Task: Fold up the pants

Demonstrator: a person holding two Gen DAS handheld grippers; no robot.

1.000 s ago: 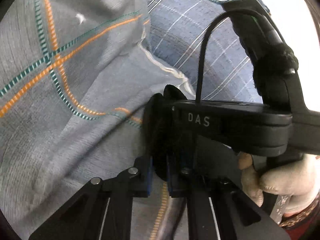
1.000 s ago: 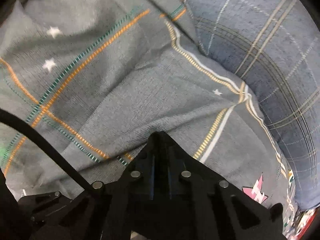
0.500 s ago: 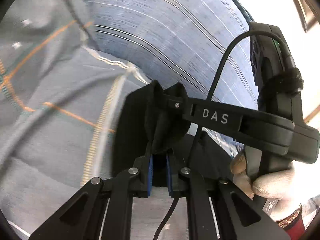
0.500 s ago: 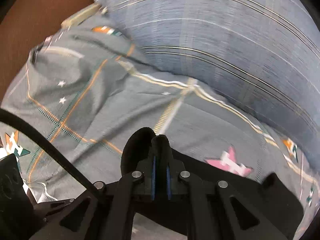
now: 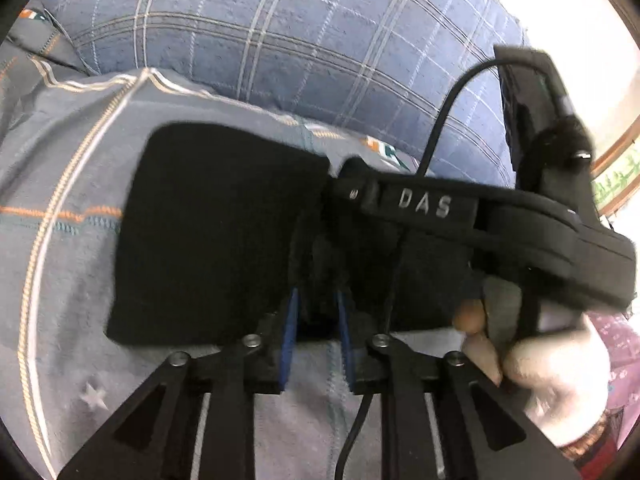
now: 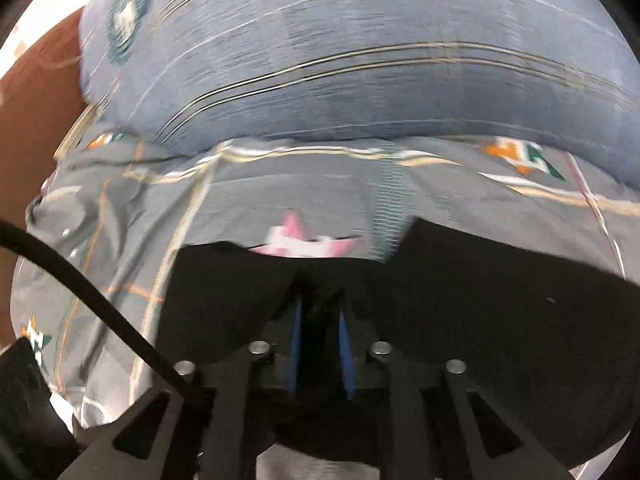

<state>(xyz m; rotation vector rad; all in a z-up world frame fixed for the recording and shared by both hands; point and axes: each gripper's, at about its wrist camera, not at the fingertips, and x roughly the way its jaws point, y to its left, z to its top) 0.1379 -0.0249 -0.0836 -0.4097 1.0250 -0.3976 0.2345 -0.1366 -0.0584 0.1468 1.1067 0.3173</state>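
The black pants point(image 5: 216, 232) hang over the grey patterned bedsheet point(image 5: 60, 280). My left gripper point(image 5: 316, 308) is shut on a fold of the black cloth, which spreads to the left of the fingers. My right gripper point(image 6: 318, 312) is also shut on the black pants point(image 6: 500, 304), which spread wide to the right and left of it. The right gripper's body, marked DAS point(image 5: 440, 208), crosses the left wrist view close beside the left gripper, held by a gloved hand point(image 5: 552, 380).
A large blue plaid pillow point(image 5: 300, 48) lies behind the pants, also in the right wrist view point(image 6: 360, 60). The grey sheet point(image 6: 120, 240) carries orange and green lines and a pink star point(image 6: 304, 240). A brown wall point(image 6: 36, 112) is at left.
Both grippers have lifted the pants off the sheet and drawn back. Far more black cloth now hangs in view, and the pillow has come into full sight.
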